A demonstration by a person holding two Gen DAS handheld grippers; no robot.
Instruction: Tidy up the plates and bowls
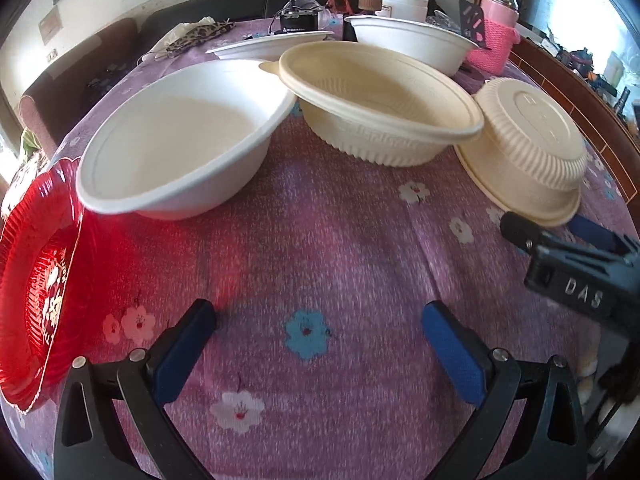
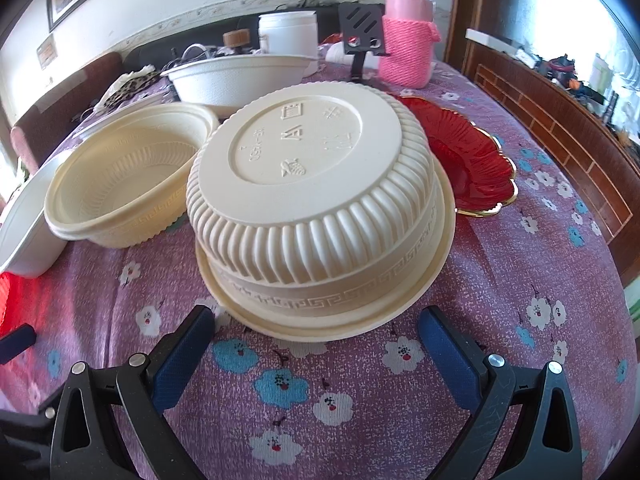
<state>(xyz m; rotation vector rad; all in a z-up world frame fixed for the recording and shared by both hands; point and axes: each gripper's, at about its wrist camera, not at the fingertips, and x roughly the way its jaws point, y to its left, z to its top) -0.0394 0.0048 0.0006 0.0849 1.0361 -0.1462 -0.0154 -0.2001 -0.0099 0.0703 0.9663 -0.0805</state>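
Three cream ribbed bowls show: one upright point(image 2: 128, 184) at left centre of the right wrist view, and two upside down, stacked point(image 2: 316, 200) at centre. Two white bowls: one at the left edge point(image 1: 180, 140), one at the back point(image 2: 240, 76). One white plate point(image 1: 272, 44) at upper centre. Two red plates: point(image 1: 36, 280) and point(image 2: 468, 160).

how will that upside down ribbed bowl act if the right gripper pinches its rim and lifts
The ribbed bowl looks like thin moulded disposable ware, so probably light, and its rim may flex under a pinch. It sits inverted with the wide rim flat on the tablecloth, so a finger likely must wedge under first. Pushed, it would probably slide rather than tip.
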